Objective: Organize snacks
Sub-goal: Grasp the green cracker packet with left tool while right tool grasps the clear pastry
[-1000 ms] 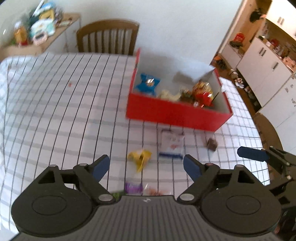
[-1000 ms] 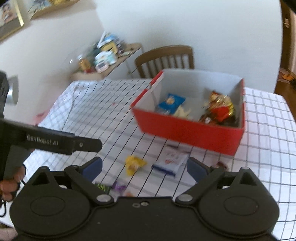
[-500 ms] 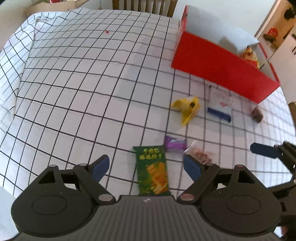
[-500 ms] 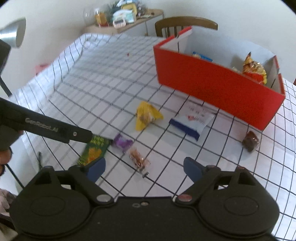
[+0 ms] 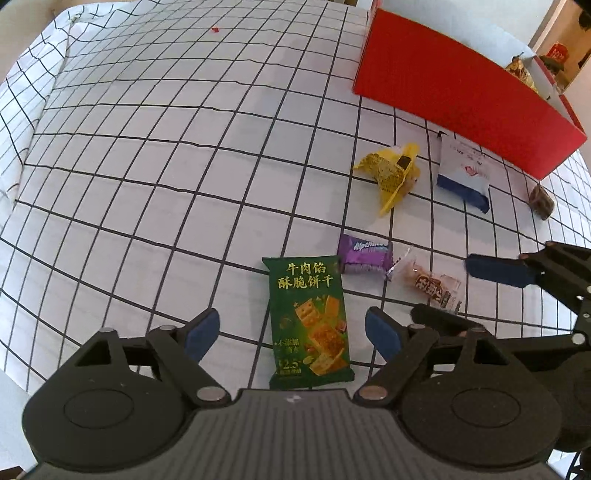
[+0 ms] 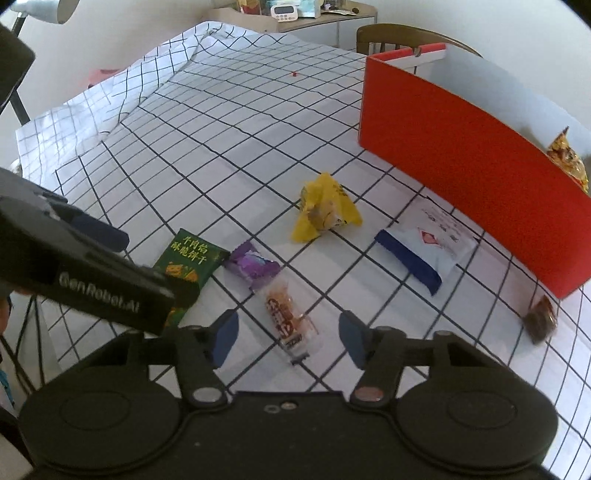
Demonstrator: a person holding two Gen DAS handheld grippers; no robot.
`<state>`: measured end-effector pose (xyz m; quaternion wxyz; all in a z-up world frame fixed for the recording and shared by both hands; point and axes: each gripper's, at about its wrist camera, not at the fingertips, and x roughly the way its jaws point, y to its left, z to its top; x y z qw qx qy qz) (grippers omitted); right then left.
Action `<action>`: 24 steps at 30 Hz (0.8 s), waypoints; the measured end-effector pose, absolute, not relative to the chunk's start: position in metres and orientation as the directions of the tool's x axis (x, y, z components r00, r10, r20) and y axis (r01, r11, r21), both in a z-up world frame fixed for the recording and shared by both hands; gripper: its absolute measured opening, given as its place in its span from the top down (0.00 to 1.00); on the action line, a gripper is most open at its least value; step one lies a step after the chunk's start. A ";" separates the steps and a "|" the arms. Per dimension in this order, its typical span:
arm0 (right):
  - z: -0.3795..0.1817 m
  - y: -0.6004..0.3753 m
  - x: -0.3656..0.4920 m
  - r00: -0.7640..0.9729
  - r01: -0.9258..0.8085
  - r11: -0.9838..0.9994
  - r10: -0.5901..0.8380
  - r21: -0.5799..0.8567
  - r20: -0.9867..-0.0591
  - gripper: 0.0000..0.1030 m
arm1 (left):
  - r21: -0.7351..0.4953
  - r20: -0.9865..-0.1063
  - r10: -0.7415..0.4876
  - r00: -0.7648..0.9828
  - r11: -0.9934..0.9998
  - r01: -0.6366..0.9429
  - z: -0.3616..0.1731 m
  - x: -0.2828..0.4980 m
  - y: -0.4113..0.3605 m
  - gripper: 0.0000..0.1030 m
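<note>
Straddling green cracker packet (image 5: 310,321), left gripper (image 5: 291,332) jaws wide, closing slightly, right gripper (image 6: 288,334) jaws just narrowing around clear snack bar (image 6: 290,317), untouched, red box (image 6: 469,162) beyond.

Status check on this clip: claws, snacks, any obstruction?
Left claw open over green cracker packet. Right claw closing around clear-wrapped snack bar, pads not yet touching. Red box beyond, nothing in the way.

**Room around the checked table**

I see a table under a white grid-checked cloth (image 6: 229,122). Beyond its far edge stand a wooden chair (image 6: 388,35) and a cluttered light-wood shelf (image 6: 325,16) against a plain pale wall (image 6: 498,18).
</note>
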<state>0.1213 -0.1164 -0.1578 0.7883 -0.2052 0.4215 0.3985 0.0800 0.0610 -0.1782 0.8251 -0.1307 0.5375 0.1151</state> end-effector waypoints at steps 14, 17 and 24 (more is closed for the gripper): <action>-0.170 -0.105 0.123 0.318 -0.828 0.560 0.438 -0.022 -0.841 0.66 | -0.115 -0.925 0.014 0.380 0.943 -0.313 -0.185 0.084 0.063 0.45; -0.170 -0.106 0.123 0.332 -0.816 0.577 0.433 -0.025 -0.838 0.72 | -0.083 -0.925 0.038 0.377 0.951 -0.299 -0.185 0.084 0.059 0.54; -0.170 -0.112 0.120 0.363 -0.781 0.625 0.435 -0.014 -0.824 0.81 | -0.073 -0.924 0.046 0.378 0.952 -0.296 -0.185 0.083 0.059 0.59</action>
